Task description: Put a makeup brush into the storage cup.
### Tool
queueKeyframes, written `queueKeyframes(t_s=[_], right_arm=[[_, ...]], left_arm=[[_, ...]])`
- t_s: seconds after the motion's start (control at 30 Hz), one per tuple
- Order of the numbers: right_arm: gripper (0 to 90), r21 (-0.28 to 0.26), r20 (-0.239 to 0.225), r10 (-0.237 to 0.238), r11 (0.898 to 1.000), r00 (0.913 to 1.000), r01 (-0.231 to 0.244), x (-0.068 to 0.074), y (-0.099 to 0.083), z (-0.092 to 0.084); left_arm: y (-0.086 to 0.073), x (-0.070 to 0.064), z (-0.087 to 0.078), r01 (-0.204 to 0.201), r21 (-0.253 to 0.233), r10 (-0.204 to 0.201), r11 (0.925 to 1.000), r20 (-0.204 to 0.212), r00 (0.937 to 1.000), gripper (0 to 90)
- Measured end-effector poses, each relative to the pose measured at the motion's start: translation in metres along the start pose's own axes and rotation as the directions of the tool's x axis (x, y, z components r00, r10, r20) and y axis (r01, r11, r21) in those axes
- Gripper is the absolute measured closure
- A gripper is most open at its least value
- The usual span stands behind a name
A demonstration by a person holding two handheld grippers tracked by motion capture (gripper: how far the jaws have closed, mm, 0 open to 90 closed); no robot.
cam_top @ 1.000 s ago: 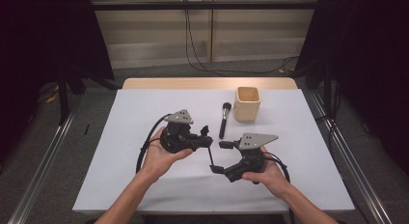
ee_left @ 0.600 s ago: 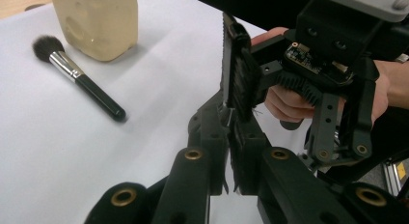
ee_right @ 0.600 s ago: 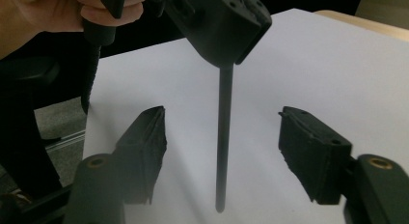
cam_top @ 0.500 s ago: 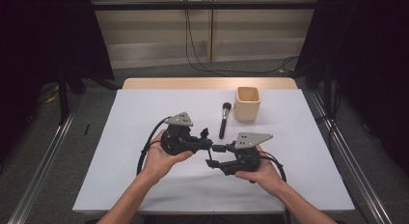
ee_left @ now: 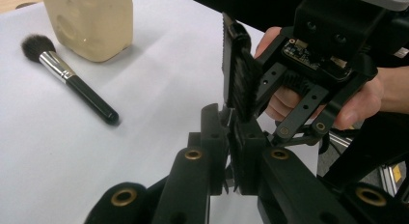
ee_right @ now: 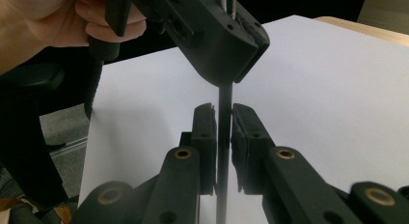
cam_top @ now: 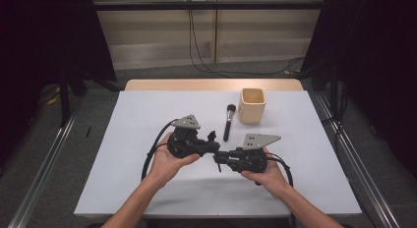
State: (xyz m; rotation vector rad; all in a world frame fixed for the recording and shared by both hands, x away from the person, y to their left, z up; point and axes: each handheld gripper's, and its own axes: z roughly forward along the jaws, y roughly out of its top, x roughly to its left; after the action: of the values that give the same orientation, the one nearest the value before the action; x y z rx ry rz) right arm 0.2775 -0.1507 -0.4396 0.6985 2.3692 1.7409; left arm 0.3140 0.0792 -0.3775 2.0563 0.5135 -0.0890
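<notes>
Two hand-held grippers meet tip to tip above the white table (cam_top: 147,120). My left gripper (cam_top: 214,145) (ee_left: 230,125) has its jaws pressed together. My right gripper (cam_top: 220,159) (ee_right: 223,110) faces it, and its jaws have just been closing. A thin dark strip (ee_right: 224,96) runs down from under the left gripper's tips (ee_right: 241,60), between the right gripper's pads (ee_right: 205,132). The pads sit tight on it. The left gripper view shows the right gripper (ee_left: 236,69) side on, just beyond the left jaws. I cannot tell whether the left jaws pinch the strip.
A makeup brush (cam_top: 228,122) (ee_left: 70,81) lies on the table just beyond the grippers. A beige square cup (cam_top: 252,105) (ee_left: 89,21) stands to its right. Cables trail from both grippers. Metal rails run along the floor on either side.
The right gripper's jaws have gone from spread wide to nearly together around the thin strip. Both hands stay where they were, and the left jaws remain together.
</notes>
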Motion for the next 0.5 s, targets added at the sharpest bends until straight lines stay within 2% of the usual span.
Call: queueKeyframes(t_s=[0.13,0.5], right_arm=[[85.0,-0.002,-0.006,0.001,1.000,1.0000,-0.001,-0.0003,-0.0002,0.0003],[85.8,0.013,0.000,-0.008,1.000,1.0000,0.008,-0.0017,-0.0002,-0.0003]], left_arm=[[-0.0007,-0.0008,0.0010,0.006,-0.004,-0.006,1.0000,0.004,1.0000,85.5],[-0.0019,-0.0001,0.0032,0.004,-0.011,-0.004,0.9999,-0.003,1.0000,85.2]])
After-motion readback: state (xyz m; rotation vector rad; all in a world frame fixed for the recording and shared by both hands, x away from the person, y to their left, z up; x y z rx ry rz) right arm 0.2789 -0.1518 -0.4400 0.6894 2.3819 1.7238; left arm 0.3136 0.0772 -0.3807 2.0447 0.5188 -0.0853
